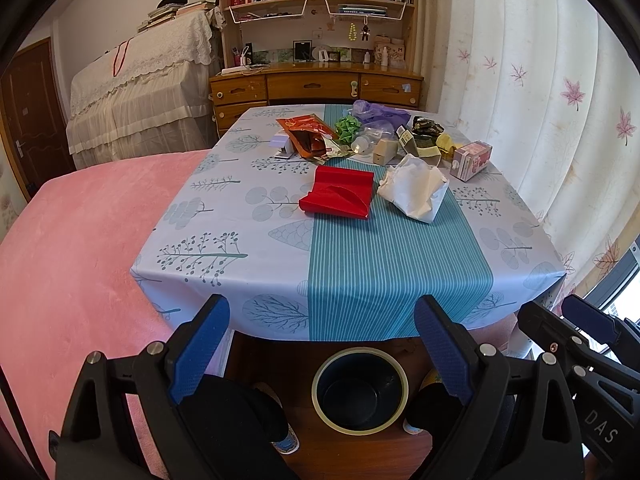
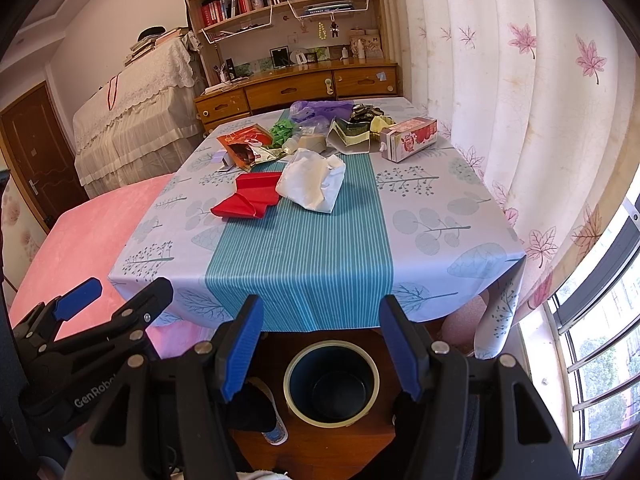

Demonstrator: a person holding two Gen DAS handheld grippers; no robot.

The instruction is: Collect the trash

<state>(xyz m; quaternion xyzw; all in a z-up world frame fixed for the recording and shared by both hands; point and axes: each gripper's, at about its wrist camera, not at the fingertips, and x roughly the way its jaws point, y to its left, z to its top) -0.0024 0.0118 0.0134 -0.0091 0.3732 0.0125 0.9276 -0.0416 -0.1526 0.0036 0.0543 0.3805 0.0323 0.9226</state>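
Trash lies on the far half of the table (image 1: 360,264): a red folded paper (image 1: 338,197), a crumpled white paper (image 1: 416,190), an orange snack bag (image 1: 306,136), a pink carton (image 1: 470,160), green and purple wrappers behind. A dark bin with a pale rim (image 1: 359,388) stands on the floor below the near table edge. My left gripper (image 1: 320,344) is open and empty above the bin. My right gripper (image 2: 320,344) is open and empty above the bin (image 2: 331,384). The red paper (image 2: 246,200), white paper (image 2: 312,180) and carton (image 2: 408,138) also show in the right wrist view.
A pink bed (image 1: 80,248) lies left of the table. A curtain (image 1: 540,100) and window (image 2: 600,352) are on the right. A wooden desk with bookshelves (image 1: 316,84) stands behind the table. Slippers (image 2: 272,428) lie on the floor beside the bin.
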